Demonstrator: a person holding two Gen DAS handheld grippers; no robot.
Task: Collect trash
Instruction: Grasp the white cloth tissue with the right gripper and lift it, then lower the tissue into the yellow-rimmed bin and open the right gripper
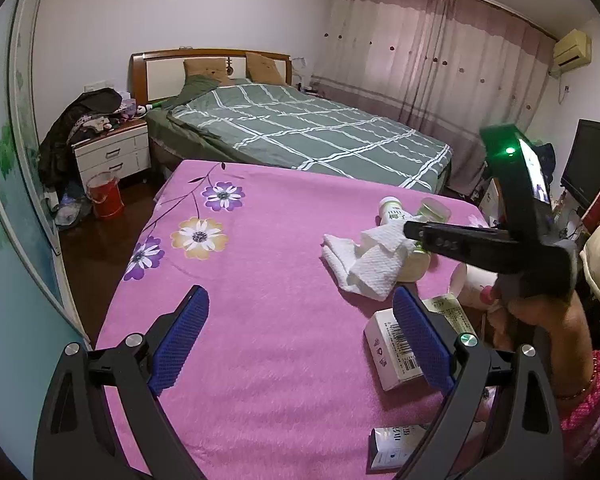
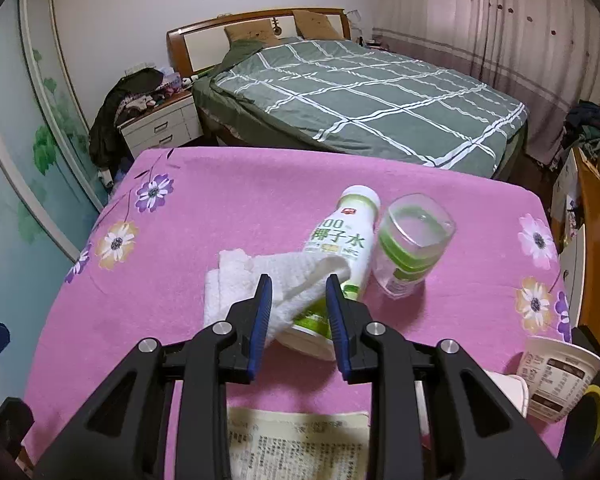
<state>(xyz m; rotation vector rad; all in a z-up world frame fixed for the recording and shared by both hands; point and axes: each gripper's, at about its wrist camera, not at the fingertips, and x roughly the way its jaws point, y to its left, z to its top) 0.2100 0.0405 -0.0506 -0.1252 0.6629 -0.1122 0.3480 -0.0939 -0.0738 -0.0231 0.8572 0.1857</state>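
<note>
A: What sits closest to the lens?

B: The right gripper, blue fingers spread with a gap between them, hanging over the crumpled white paper towel and the foot of the coconut-water bottle. The fingers straddle the towel and are not clenched on it. The left gripper is released too, fingers wide apart, holding nothing, above the near-left part of the pink blanket.

A: Start with the biggest thing, then.

B: The pink flowered blanket covers the table and carries all the trash. Beyond its far edge stands a bed with a green checked quilt.

A: And the trash itself?

B: Near the middle, toward the right edge, the white bottle lies on its side, cap pointing to the far edge. The towel drapes over its lower end. Just right of the bottle, touching it, lies a clear plastic cup with green bands. At the near right corner sits a printed paper cup. Along the near edge lie a white carton with a barcode, a printed leaflet, and a small white box.
</note>
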